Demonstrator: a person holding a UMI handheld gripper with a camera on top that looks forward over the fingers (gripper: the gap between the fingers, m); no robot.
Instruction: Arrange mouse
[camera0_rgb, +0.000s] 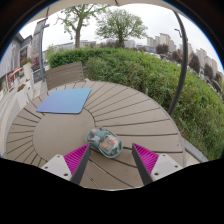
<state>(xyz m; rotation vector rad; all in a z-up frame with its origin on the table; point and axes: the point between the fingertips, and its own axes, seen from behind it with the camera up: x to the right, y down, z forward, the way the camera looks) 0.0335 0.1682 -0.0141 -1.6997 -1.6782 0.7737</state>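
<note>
One round wooden table (120, 110) fills most of what is seen, its slats fanning out from the centre, with a hedge, trees and buildings beyond it. Toward ten o'clock on the table a blue mouse pad (64, 100) is laid flat, and nothing is seen on it. Between the fingers of the gripper (108, 160), at about six o'clock on the table, a pale, translucent mouse (104, 142) is found. The fingers are spread apart, and a gap is seen between the mouse and each pink pad, so nothing is gripped yet. For the step to be done well, the mouse should be centred between the pads and closed on evenly at its sides before being carried toward the blue mouse pad. No containers are seen.
</note>
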